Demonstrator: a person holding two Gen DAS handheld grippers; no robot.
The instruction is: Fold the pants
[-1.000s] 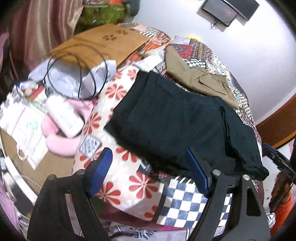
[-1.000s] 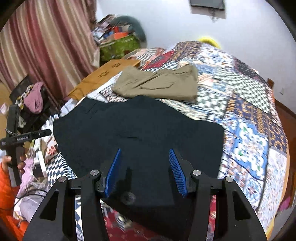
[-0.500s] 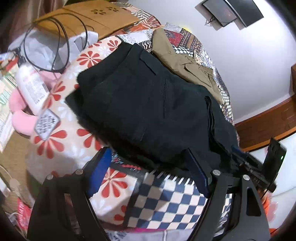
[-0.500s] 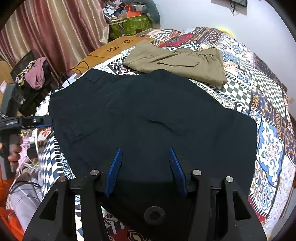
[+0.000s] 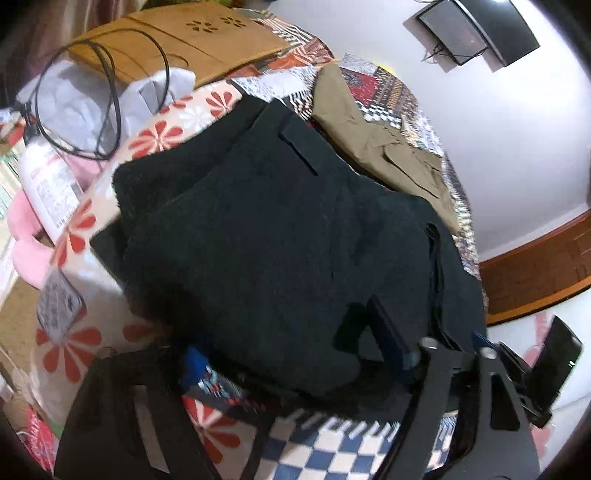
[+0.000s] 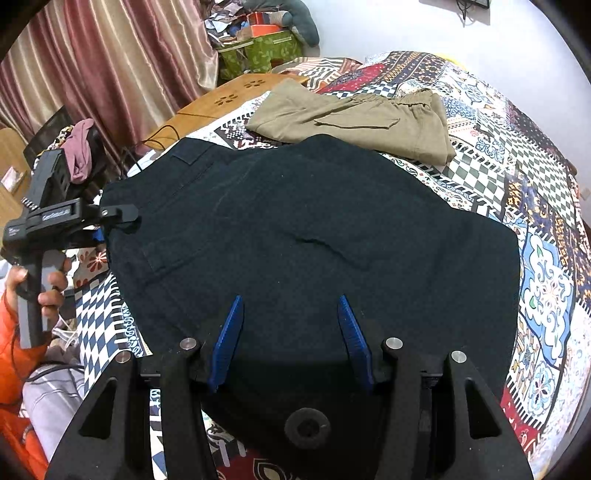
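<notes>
Two pairs of pants on the bed [image 6: 546, 229]: one black pair [image 6: 314, 236] lying flat and folded at the near edge, one tan pair [image 6: 354, 118] folded just behind it, the two touching or slightly overlapping at the far edge of the black pair

Bed cover: patchwork quilt, checks and red flowers on the near-left part

Left tool [image 5: 295, 354]: two fingers, blue pads, at the near-left corner of the black pants. Jaws closing, with the corner of the black cloth between them. The right-hand finger [image 5: 388, 332] lies on top of the cloth; the left pad [image 5: 195, 363] sits at the hem. Pads are not seen pressing the cloth from both sides, so no grip is confirmed. In the right wrist view the same tool [image 6: 122, 218] shows at the left edge of the black pants, carried by one hand [image 6: 44, 284] with an orange sleeve

Right tool [image 6: 288, 332]: two blue pads, jaws about half apart, hovering over the near edge of the black pants. Cloth lies below and between the pads; neither pad is seen pinching it

Beside the bed, left wrist view: one white bottle [image 5: 48, 184], one black cable [image 5: 107, 99] looped over grey cloth, one tan board [image 5: 184, 40]. One dark screen [image 5: 476, 29] on the wall
</notes>
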